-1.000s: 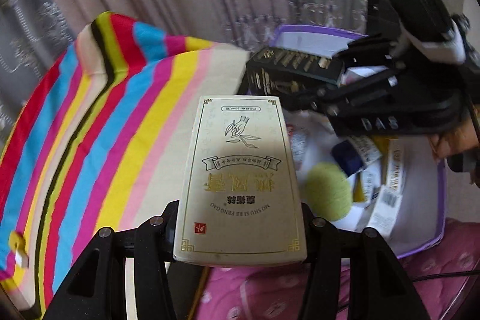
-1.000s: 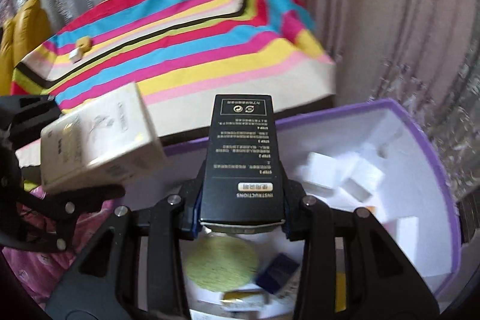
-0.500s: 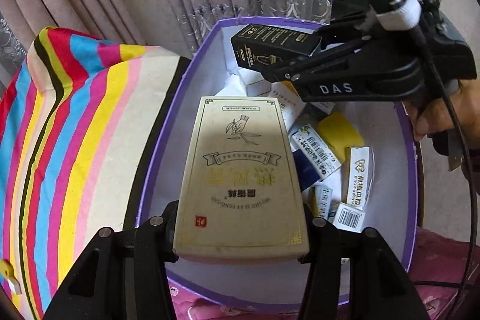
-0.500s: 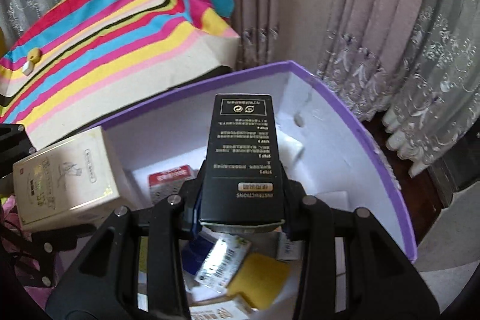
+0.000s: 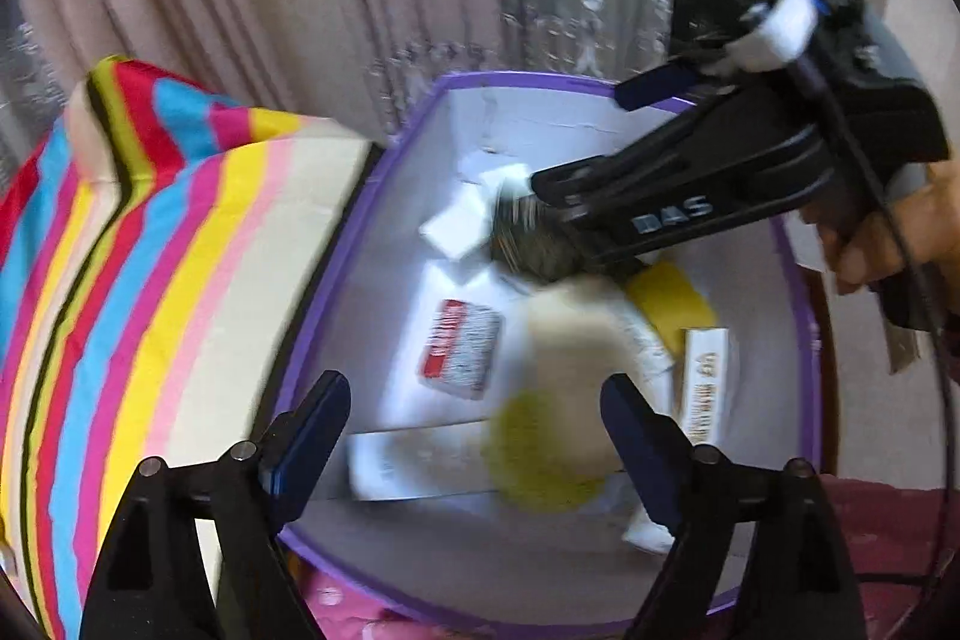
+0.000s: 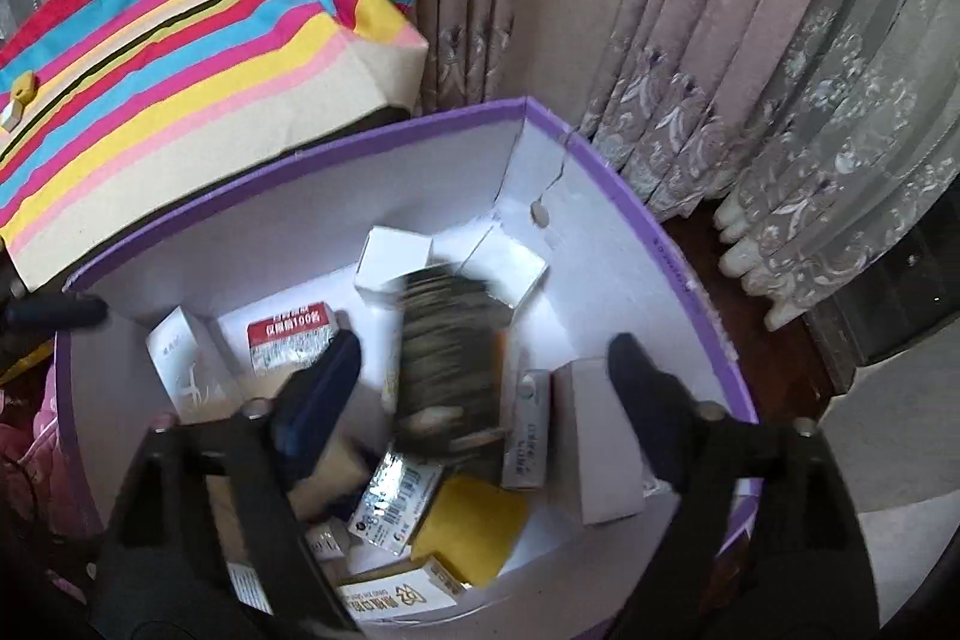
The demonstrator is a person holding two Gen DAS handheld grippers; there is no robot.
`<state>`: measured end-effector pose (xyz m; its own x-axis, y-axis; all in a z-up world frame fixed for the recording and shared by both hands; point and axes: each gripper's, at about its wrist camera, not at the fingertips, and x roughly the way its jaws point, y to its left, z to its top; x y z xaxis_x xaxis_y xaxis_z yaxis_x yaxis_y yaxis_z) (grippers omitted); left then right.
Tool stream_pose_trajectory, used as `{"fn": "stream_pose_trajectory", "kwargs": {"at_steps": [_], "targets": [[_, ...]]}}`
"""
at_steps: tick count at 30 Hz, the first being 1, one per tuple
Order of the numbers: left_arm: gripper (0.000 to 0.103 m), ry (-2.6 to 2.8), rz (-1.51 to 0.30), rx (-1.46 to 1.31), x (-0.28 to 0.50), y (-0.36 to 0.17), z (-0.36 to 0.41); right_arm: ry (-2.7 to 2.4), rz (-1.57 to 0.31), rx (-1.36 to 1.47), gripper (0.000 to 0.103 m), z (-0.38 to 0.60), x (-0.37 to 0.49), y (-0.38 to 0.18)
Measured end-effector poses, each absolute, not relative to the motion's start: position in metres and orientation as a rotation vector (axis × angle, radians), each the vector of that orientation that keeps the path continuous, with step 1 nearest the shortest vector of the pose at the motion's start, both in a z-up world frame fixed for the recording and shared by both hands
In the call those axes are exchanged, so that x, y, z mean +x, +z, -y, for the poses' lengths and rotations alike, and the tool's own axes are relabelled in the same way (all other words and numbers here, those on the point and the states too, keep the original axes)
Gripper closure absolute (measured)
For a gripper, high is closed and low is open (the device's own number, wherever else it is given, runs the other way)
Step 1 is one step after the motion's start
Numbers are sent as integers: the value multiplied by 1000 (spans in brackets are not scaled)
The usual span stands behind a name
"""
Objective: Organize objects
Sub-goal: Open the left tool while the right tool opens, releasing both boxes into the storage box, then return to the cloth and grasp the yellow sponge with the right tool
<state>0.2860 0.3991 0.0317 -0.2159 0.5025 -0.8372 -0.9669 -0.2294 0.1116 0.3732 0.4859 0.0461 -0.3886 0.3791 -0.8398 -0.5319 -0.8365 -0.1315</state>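
Both grippers hang over a purple-rimmed white box (image 5: 354, 244) (image 6: 678, 256). My left gripper (image 5: 474, 424) is open, and the cream tea box (image 5: 570, 358) shows blurred between and beyond its fingers, falling into the purple box. My right gripper (image 6: 480, 370) is open too, and the black box (image 6: 450, 346) shows blurred below it, dropping among the packages. In the left wrist view the right gripper (image 5: 528, 196) reaches in from the right, with the blurred black box (image 5: 528, 238) under its tip.
Several small white, red-labelled and yellow packages (image 6: 291, 334) (image 5: 459, 349) lie in the purple box. A rainbow-striped fabric box (image 5: 150, 244) (image 6: 198, 22) stands left of it. Curtains (image 6: 720, 40) hang behind. Pink bedding (image 5: 360, 610) lies in front.
Both grippers have opened. The cream tea box has left my left gripper and the black box has left my right gripper; both are falling into the purple box.
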Motion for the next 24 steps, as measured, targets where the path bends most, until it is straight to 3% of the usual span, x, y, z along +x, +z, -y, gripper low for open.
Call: {"fn": "stream_pose_trajectory", "kwargs": {"at_steps": [11,24], "targets": [[16,2079,-609,-1015,174,28,-294,2471,-17,-1326,9,-399,268,65],[16,2680,-379,-1248,24,15,-76,2853,325,-1510,9,-209,67,39]]}}
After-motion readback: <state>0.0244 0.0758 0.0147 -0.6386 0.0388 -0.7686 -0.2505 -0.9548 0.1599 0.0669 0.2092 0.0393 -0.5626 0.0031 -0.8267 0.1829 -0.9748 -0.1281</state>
